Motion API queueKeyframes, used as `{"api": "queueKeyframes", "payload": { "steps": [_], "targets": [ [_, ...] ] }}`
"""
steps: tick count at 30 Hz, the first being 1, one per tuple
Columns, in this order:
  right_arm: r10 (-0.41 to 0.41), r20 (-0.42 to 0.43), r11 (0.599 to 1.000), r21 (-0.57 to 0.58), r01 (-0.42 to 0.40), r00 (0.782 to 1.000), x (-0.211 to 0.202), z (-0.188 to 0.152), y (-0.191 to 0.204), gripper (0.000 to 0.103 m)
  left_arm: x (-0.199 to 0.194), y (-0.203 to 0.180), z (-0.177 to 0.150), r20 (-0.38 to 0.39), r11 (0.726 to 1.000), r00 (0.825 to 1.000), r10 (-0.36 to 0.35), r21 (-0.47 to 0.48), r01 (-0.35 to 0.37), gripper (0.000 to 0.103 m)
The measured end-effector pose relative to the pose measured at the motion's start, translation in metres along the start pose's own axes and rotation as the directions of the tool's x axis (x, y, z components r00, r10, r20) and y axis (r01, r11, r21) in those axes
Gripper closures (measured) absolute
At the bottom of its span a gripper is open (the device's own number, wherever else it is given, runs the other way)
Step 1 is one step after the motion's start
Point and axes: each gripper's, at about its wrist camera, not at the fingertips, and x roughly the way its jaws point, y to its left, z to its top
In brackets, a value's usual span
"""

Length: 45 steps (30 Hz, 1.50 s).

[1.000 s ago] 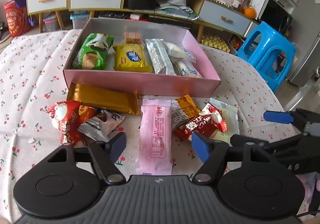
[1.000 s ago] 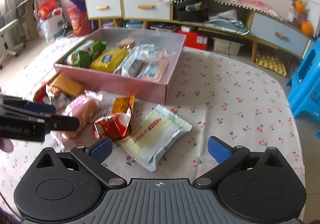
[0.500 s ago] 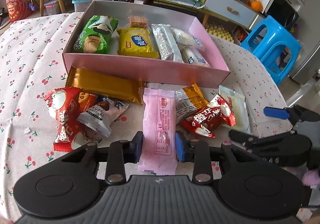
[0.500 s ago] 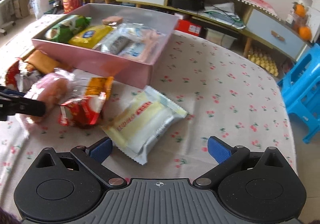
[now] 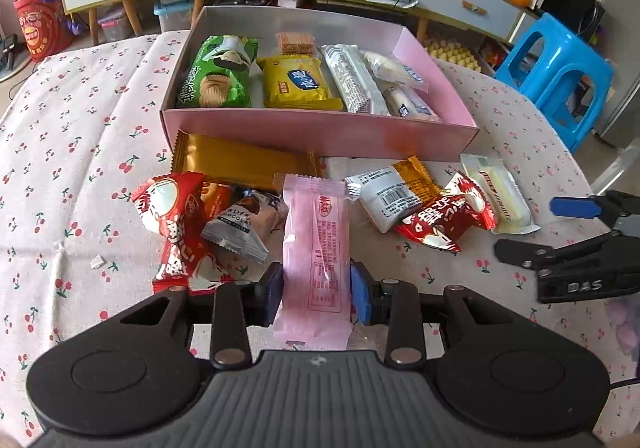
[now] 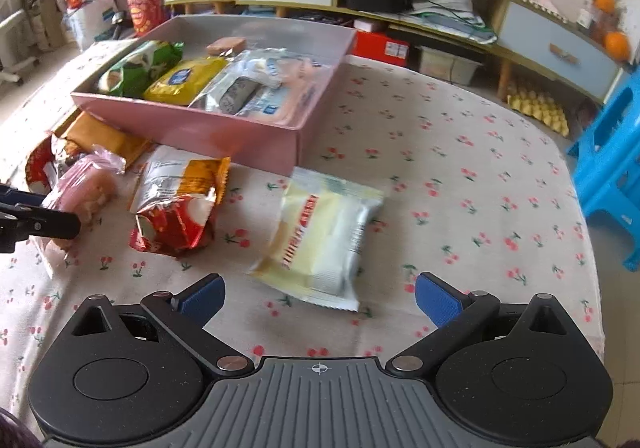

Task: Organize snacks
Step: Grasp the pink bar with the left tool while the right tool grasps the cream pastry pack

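Right, left gripper (image 5: 315, 292) is pinching the near end of the pink wafer pack (image 5: 314, 248), both blue pads pressing its long edges; its jaws have just been closing, with the pack between them. The pack's long axis is running near-to-far, straight along the gripper's line and pointing at the middle of the pink box (image 5: 320, 129). That's the relation that matters: the box is lying directly beyond the pack's far end, so the carry is looking like a lift and a push away, no swing left or right.

In the way: the pack's far tip is sitting just beside the gold bar (image 5: 244, 159), which is lying crosswise against the box's near wall. It probably needs height before it travels.

Free room in the box is hard to judge. Green, yellow and silver packs are already filling the near part, with a small wafer behind them.

Right gripper (image 6: 320, 298) is standing spread wide, holding nothing. The cream pack (image 6: 320, 244) is lying just beyond its fingertips, tilted slightly, near end towards them. So right is the nearer hand for that one, left for the pink.
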Motion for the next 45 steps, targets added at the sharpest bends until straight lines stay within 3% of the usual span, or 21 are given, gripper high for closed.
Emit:
{"api": "queueKeyframes", "payload": {
  "steps": [7,9,11,13,17,19,21,23,34,37,39,42,43,45],
  "targets": [
    [-0.046,0.029,0.999,0.001,0.046,0.999,0.01,0.005,0.008,0.006,0.006,-0.001,0.0,-0.011,1.0,1.0,-0.021,-0.014,0.021,0.069],
    [-0.052,0.039,0.999,0.019,0.051,0.998,0.01,0.005,0.004,0.018,0.006,0.0,0.001,-0.009,0.999,1.0,-0.028,-0.017,0.028,0.068],
    [-0.032,0.036,0.998,0.048,0.03,0.999,0.01,0.005,-0.001,0.039,0.005,0.0,0.001,-0.007,0.999,0.999,-0.033,-0.021,0.033,0.068],
    [-0.014,0.029,0.997,0.071,0.012,0.999,0.007,0.006,-0.006,0.047,0.005,0.002,0.001,-0.008,0.999,0.999,-0.037,-0.02,0.036,0.068],
    [-0.04,-0.05,0.996,0.077,0.044,0.998,0.003,0.005,-0.012,0.047,0.004,0.002,0.002,-0.025,0.998,0.998,-0.06,-0.013,0.06,0.057],
    [-0.002,-0.11,0.993,0.121,0.015,0.994,0.001,0.006,-0.019,0.046,0.003,0.001,0.002,-0.029,0.998,0.997,-0.068,-0.005,0.068,0.053],
    [0.026,-0.116,0.991,0.135,-0.01,0.993,-0.002,0.005,-0.022,0.045,0.004,-0.002,0.002,-0.031,0.998,0.997,-0.064,0.009,0.064,0.051],
    [0.017,-0.105,0.992,0.123,-0.004,0.994,-0.002,0.004,-0.02,0.038,0.006,-0.005,0.002,-0.029,0.998,0.998,-0.054,0.02,0.055,0.051],
    [0.011,-0.104,0.991,0.132,0.003,0.995,0.009,0.008,-0.011,0.02,0.01,-0.015,0.003,-0.015,0.997,1.0,-0.003,0.075,0.004,0.053],
    [0.004,-0.12,0.989,0.148,0.014,0.993,0.01,0.009,-0.01,0.019,0.011,-0.019,0.002,-0.016,0.994,1.0,0.025,0.109,-0.023,0.057],
    [-0.001,-0.122,0.988,0.152,0.02,0.993,0.01,0.009,-0.01,0.019,0.011,-0.02,0.002,-0.013,0.991,0.999,0.052,0.124,-0.05,0.065],
    [-0.004,-0.11,0.989,0.148,0.021,0.994,0.009,0.009,-0.009,0.029,0.01,-0.018,0.002,-0.013,0.991,0.998,0.062,0.12,-0.06,0.07],
    [-0.006,-0.102,0.99,0.141,0.02,0.995,0.007,0.01,-0.008,0.04,0.009,-0.017,0.003,-0.015,0.992,0.998,0.06,0.111,-0.058,0.071],
    [-0.005,-0.092,0.991,0.136,0.018,0.996,0.005,0.011,-0.006,0.055,0.008,-0.015,0.002,-0.016,0.993,0.998,0.058,0.103,-0.056,0.072]
  ]
}}
